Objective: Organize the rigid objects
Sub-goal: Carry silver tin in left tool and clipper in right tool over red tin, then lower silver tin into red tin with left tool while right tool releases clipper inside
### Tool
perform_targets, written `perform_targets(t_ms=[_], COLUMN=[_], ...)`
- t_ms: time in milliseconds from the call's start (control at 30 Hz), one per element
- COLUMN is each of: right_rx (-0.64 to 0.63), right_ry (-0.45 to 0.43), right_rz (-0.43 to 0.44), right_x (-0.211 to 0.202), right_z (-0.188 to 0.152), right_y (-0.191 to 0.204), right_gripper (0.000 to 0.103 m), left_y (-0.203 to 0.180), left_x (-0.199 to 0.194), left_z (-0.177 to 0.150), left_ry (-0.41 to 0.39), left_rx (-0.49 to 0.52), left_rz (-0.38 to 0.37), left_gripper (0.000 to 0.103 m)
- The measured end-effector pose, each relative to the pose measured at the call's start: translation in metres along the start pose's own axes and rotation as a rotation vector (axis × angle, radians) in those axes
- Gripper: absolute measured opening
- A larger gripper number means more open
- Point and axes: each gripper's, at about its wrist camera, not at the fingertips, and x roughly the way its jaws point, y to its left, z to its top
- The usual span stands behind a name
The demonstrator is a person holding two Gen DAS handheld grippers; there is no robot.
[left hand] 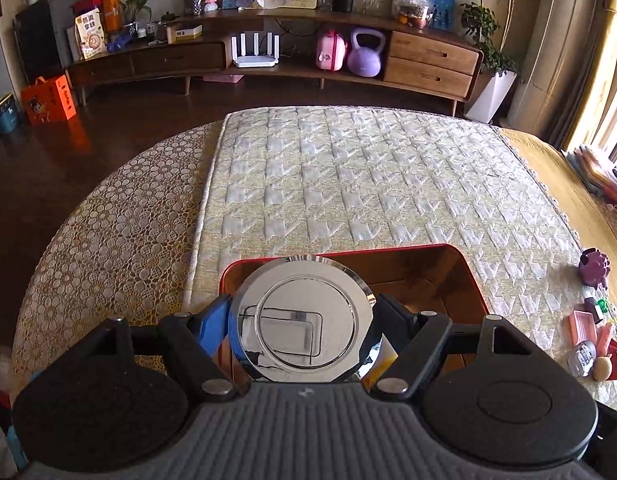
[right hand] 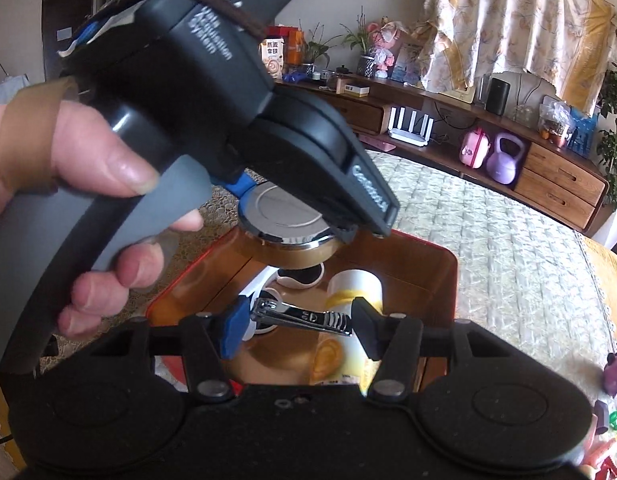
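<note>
Nearest, left gripper [left hand: 304, 320] clamped on a round chrome-lidded jar [left hand: 302, 318], held above the red box [left hand: 474, 284]. Right gripper [right hand: 298, 322] pinching a steel nail clipper [right hand: 304, 317] lengthwise over the same box, a yellow-and-white bottle [right hand: 354, 292] lying inside. Beneath, a quilted cream cover [left hand: 348, 184] on a table, lace cloth [left hand: 120, 240] at its left edge, small toys [left hand: 592, 328] scattered at right. Beyond, dark wood floor, an orange bag [left hand: 48, 100], then a long wooden sideboard [left hand: 428, 60] with a white router [left hand: 255, 50] and purple kettlebell [left hand: 366, 54].
</note>
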Motion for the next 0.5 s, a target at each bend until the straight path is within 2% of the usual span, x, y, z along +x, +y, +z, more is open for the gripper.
perform_targets(t_ms=[200,500], right_rx=[-0.031,-0.027], right_ry=[0.042,0.055], right_rz=[0.008,0.015], right_x=[0.015,0.014], right_z=[0.000,-0.012], right_y=[0.006,0.011], right_gripper=[0.055,0.055], left_y=[-0.003,-0.003], left_x=[0.019,0.038], left_z=[-0.001,-0.001], left_ry=[0.023,0.054], left_rx=[0.030,0.061], left_rz=[0.016,0.017], left_gripper=[0.077,0.077])
